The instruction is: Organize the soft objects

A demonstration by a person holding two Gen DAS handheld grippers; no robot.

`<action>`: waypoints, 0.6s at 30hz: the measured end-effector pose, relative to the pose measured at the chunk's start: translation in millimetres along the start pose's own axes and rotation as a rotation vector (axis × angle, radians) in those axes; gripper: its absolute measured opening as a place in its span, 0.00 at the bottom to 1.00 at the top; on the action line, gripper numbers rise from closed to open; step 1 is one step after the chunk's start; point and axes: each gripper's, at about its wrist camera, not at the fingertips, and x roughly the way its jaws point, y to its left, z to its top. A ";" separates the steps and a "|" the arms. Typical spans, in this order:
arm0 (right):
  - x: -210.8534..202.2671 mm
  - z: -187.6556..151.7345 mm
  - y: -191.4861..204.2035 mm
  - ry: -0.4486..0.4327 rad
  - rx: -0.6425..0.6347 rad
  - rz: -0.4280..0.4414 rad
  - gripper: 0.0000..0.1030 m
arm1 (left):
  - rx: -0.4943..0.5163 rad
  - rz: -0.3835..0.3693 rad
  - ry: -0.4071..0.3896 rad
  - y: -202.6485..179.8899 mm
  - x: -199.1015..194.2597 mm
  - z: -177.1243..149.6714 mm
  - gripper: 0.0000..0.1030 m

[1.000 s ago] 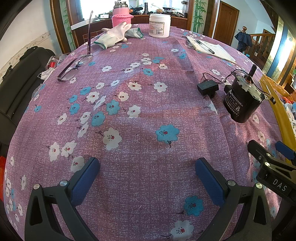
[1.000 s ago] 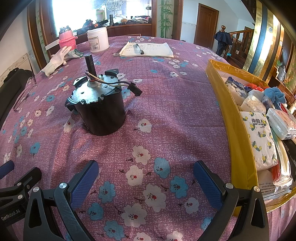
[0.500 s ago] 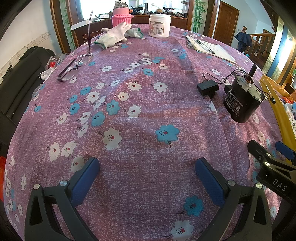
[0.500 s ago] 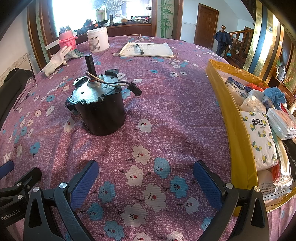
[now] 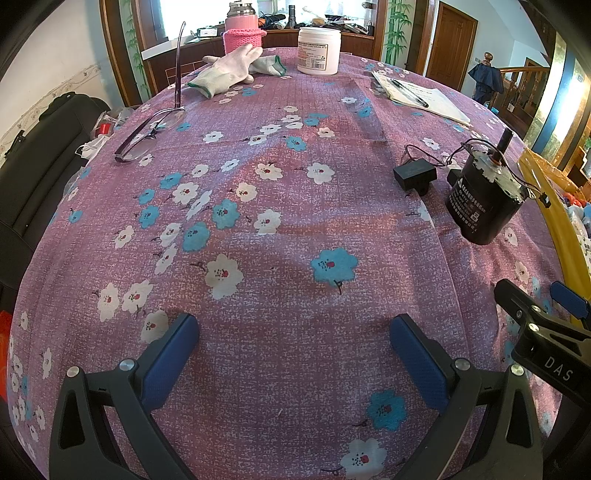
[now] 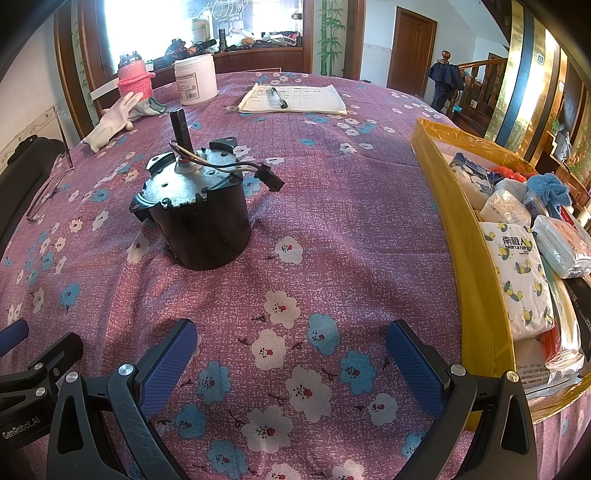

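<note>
**A:** Has anything shifted since a second ago?

**B:** Nothing I can see. My left tongs (image 5: 293,345) and right tongs (image 6: 291,349) stay at the bottom of their frames over the cloth (image 5: 288,229), both spread wide with nothing between the blue ribbed pads (image 5: 168,360). The motor (image 6: 197,218) stands just where it was.

**A:** Where are the soft things?

**B:** Most lie in the yellow box (image 6: 469,266) at the right edge of my right view: a white pack (image 6: 517,273) printed with lemons, crinkly clear-wrapped packs, a fuzzy blue cloth (image 6: 548,190) and something red behind it. The gloves (image 5: 231,72) lie at the top of my left view, white knit with green cuffs, limp and flat, touching the foot of the bottle (image 5: 243,26) in its pink crocheted sleeve.

**A:** And the hard things?

**B:** The motor is a black cylinder with a dull metal cap, a dark shaft standing upright and wires ending in a small plug (image 6: 271,177). A small black block (image 5: 413,177) lies left of it in my left view, joined by thin wire. Glasses (image 5: 151,129) lie at upper left, one arm sticking up. A smooth white tub (image 5: 318,50) stands at the top, and a notepad (image 6: 293,98) with a pen (image 6: 277,96) lying on it at upper centre of my right view. The cloth is woven purple, strewn with white and blue flowers.
</note>
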 end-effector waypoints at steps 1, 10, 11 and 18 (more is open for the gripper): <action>0.0 0.0 -0.1 0.000 0.000 0.000 0.99 | 0.000 0.000 0.000 0.3 -0.2 -0.2 1.00; -1.0 -1.1 0.1 -0.001 -0.004 -0.003 0.99 | 0.000 0.000 0.000 -0.4 0.4 0.4 1.00; -0.7 -0.8 0.0 0.000 -0.004 -0.004 0.99 | 0.000 0.000 0.000 -0.3 0.3 0.3 1.00; -1.5 -1.6 0.6 0.000 -0.001 -0.001 0.99 | 0.000 0.000 0.000 0.1 0.0 0.0 1.00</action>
